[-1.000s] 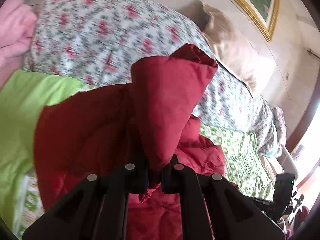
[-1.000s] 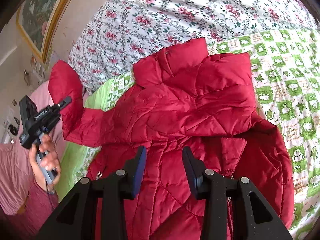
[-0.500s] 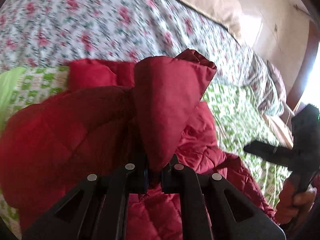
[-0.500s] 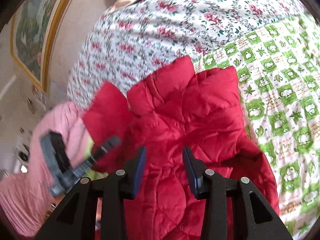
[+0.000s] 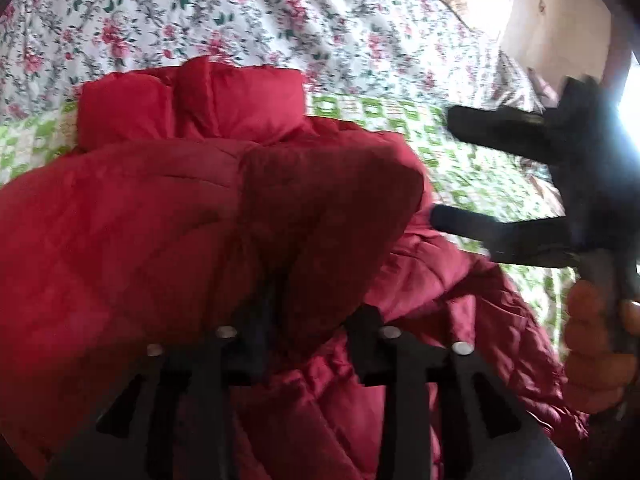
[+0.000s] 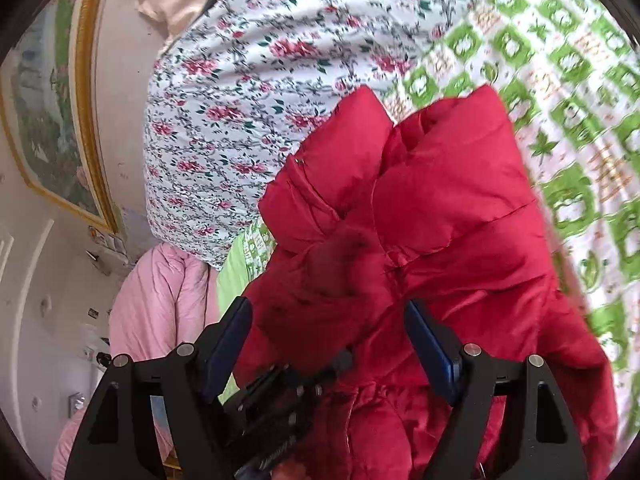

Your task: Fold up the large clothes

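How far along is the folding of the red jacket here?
Done: one sleeve is brought across the red jacket. In hand: the left tongs have just been opening around that sleeve; the right tongs have opened too. Left: the rest of the folding.

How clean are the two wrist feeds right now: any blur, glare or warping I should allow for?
Left wrist view: the right gripper is smeared by motion, and window light blows out the right edge beside it. Right wrist view: the green patterned sheet streaks at the right, while the red jacket reads fairly sharp. Both views: fisheye bending and dark corners.
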Action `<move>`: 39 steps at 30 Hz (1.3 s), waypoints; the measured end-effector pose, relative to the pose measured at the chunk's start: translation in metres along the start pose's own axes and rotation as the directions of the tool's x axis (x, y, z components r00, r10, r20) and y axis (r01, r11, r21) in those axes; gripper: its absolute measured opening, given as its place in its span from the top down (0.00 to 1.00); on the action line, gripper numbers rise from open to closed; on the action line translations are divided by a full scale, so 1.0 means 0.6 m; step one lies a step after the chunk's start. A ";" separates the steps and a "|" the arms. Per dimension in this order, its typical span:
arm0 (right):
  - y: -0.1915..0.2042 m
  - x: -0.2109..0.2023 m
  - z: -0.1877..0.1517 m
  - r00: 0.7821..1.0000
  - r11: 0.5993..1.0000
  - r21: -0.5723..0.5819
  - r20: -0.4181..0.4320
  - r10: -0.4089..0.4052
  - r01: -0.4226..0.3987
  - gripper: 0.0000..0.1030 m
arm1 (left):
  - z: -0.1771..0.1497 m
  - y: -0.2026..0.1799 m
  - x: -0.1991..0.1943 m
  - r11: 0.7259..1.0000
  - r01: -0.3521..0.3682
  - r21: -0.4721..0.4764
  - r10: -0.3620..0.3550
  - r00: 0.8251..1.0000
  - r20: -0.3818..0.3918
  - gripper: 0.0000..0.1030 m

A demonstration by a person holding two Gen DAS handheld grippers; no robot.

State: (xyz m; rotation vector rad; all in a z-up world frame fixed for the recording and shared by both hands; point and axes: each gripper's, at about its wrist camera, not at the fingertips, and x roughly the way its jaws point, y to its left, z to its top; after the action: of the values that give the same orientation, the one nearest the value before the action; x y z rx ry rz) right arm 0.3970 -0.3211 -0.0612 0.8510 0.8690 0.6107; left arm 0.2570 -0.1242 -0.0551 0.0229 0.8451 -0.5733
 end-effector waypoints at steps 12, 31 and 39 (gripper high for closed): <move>-0.030 0.058 -0.011 0.996 0.998 0.054 -0.078 -0.035 0.039 0.48 | -0.019 0.013 -0.043 0.993 0.068 -0.099 -0.073 0.996 -0.045 0.67; 0.081 -0.057 0.040 0.998 0.991 -0.137 0.069 0.011 -0.002 0.89 | -0.006 0.245 -0.182 0.926 -0.066 -0.373 0.100 0.992 0.073 0.67; 0.018 -0.078 0.052 0.984 0.982 -0.126 0.122 -0.127 0.142 0.97 | -0.019 0.242 -0.109 0.930 -0.088 -0.358 0.093 0.996 -0.003 0.67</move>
State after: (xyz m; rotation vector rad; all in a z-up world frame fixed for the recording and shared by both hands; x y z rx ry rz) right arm 0.3979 -0.3626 -0.0217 0.6922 0.7670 0.4919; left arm 0.2858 0.0328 -0.0457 -0.2737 0.9195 -0.3258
